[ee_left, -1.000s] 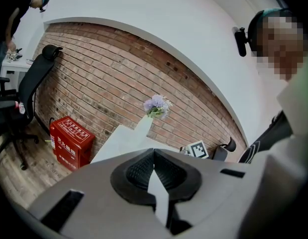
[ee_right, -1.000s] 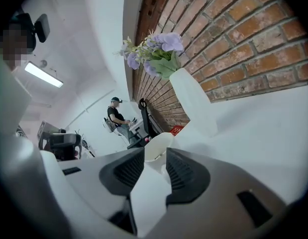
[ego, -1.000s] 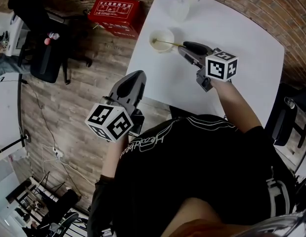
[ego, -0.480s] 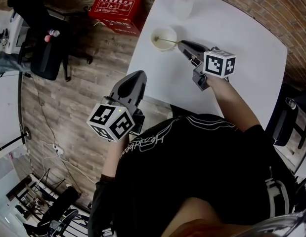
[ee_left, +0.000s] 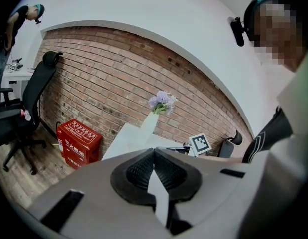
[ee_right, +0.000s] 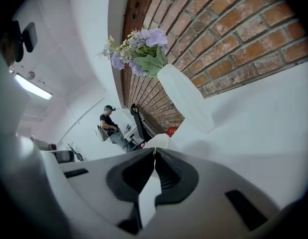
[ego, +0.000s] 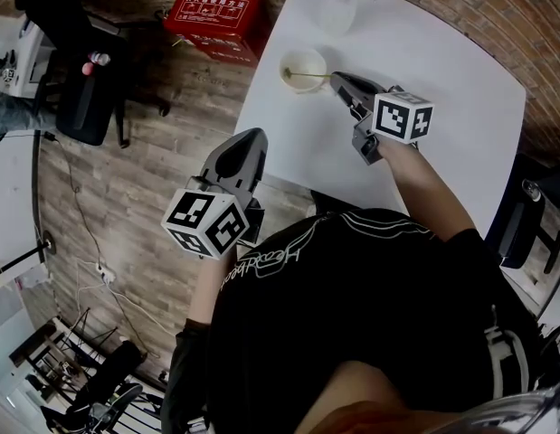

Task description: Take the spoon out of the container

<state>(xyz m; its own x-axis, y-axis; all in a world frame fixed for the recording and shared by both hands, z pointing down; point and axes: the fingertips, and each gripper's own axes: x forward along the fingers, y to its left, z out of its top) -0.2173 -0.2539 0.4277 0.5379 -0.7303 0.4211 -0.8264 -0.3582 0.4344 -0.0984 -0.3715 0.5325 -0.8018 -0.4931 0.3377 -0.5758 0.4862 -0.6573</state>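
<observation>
Since the right gripper (ego: 334, 80) just closed, its fingers (ee_right: 167, 171) pinch the spoon (ego: 317, 78).

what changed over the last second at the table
The right gripper has just closed its jaws on the handle of the spoon, where it sticks out of the cup; a second ago they stood open around it. The spoon is still in the cup. The left gripper stays shut and empty beside the table; cup and vase have not moved.

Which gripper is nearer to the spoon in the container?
Right. The right gripper has just closed its jaws on the spoon handle beside the container; the left gripper hangs shut off the table corner, well short.
</observation>
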